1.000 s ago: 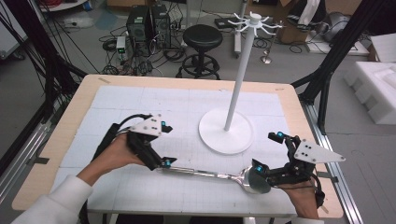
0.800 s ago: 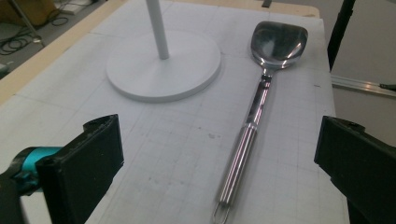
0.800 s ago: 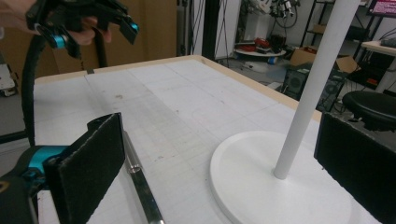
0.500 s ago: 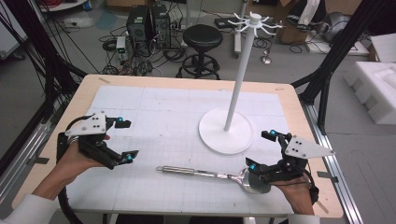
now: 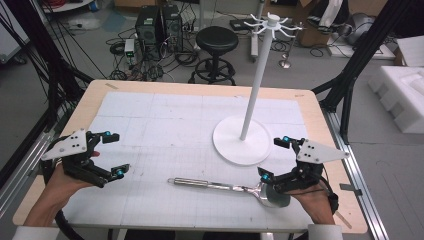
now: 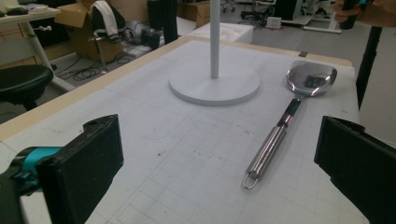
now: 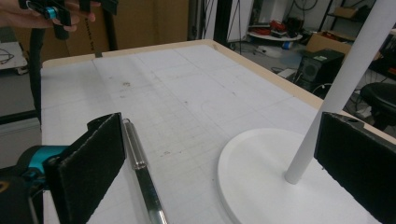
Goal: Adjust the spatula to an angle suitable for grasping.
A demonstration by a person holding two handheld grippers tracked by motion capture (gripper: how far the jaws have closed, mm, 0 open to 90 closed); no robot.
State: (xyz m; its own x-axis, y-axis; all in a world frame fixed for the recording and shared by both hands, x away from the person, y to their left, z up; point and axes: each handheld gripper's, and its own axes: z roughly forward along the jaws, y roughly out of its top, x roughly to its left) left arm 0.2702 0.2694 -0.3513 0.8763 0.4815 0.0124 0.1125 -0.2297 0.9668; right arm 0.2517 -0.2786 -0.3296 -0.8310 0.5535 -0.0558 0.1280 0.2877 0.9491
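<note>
A steel serving spoon [image 5: 215, 185] lies flat on the white mat near the front, handle pointing left, bowl at the right. A white hook stand [image 5: 242, 140] rises from its round base behind the spoon. My left gripper [image 5: 116, 154] is open at the table's left, well apart from the handle's ring end. My right gripper [image 5: 273, 158] is open just above the spoon's bowl. In the left gripper view the spoon [image 6: 275, 140] lies ahead between the wide jaws, with the stand's base [image 6: 215, 86] beyond. In the right gripper view the handle [image 7: 140, 163] runs past the left jaw, beside the base [image 7: 261, 172].
The gridded white mat [image 5: 165, 125] covers a wooden table with bare edges [image 5: 80, 115]. Behind the table stand a black stool [image 5: 216, 42] and computer towers [image 5: 160, 25] among floor cables. White foam blocks [image 5: 400, 95] lie off to the right.
My left gripper has come off the spoon's handle end and moved left, open. The spoon stays flat on the mat. My right gripper has barely moved.
</note>
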